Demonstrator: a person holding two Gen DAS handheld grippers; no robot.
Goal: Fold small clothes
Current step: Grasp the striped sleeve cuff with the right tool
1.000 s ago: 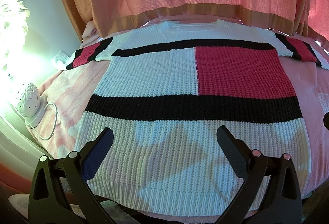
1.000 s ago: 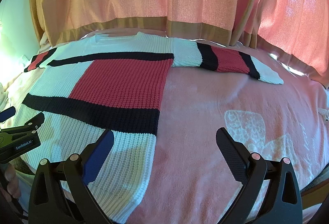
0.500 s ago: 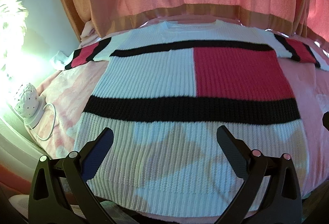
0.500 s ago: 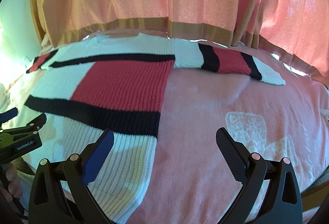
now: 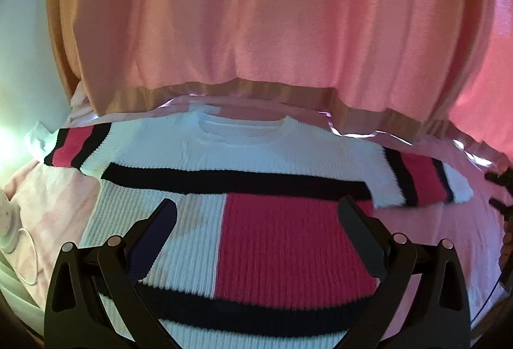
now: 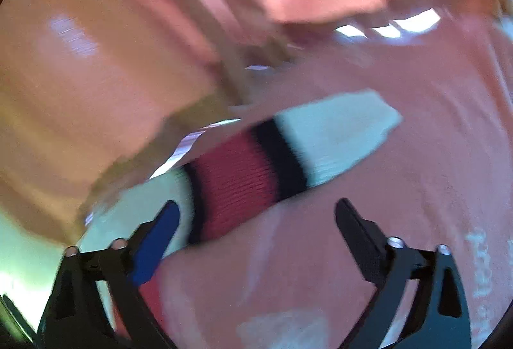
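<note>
A knit sweater in white, black and red blocks lies flat on a pink bedspread, collar away from me, both short sleeves spread out. My left gripper is open and empty, hovering over the sweater's middle. My right gripper is open and empty, close above the sweater's right sleeve, which lies diagonally with its white cuff to the upper right. The right wrist view is motion-blurred. The right gripper's tip shows at the far right edge of the left wrist view.
Pink and tan curtains hang right behind the bed's far edge. A white dotted object with a cable sits at the left edge of the bed. Bare pink bedspread lies right of the sleeve.
Both grippers moved forward over the bed. The left now hovers over the sweater's chest instead of its hem. The right swung to the right sleeve and tilted, blurring its view.
</note>
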